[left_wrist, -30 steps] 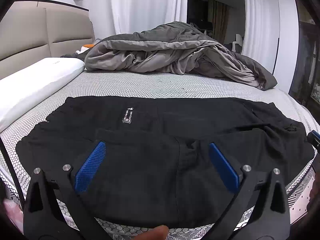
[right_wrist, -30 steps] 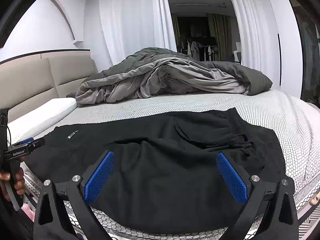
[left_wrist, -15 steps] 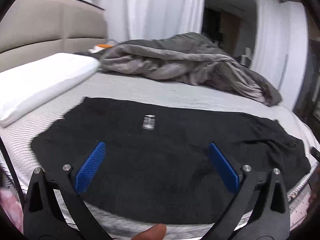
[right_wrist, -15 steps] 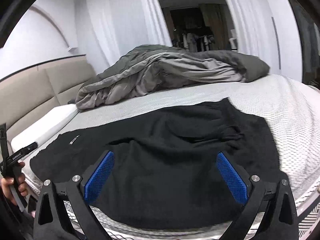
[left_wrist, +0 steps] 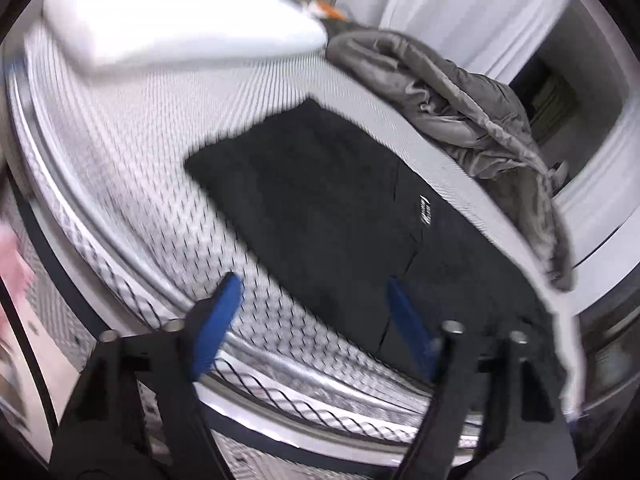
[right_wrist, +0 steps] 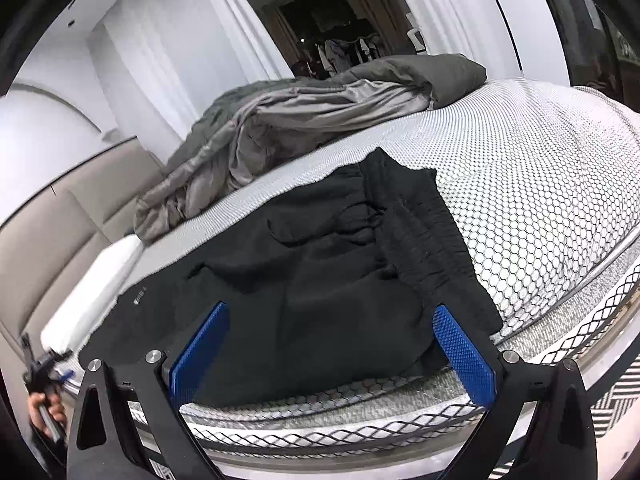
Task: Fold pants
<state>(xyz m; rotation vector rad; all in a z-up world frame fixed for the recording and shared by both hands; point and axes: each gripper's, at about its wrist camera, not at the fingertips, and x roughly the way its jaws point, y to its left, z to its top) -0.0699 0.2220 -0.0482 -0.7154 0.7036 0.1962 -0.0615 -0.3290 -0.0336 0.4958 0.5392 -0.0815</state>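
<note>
The black pants (right_wrist: 320,276) are lying flat along the mattress (right_wrist: 540,200) edge. The left gripper (left_wrist: 312,320) is tilting over their cuff end at 9 o'clock, jaws just narrowing, gripping nothing; earlier it faced their middle. The right gripper (right_wrist: 328,344) is hanging wide open over the waistband. The left view is blurring.

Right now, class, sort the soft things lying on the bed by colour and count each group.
Black: 1, the pants
Grey: 1, the duvet
White: 1, the pillow
Total: 3
</note>
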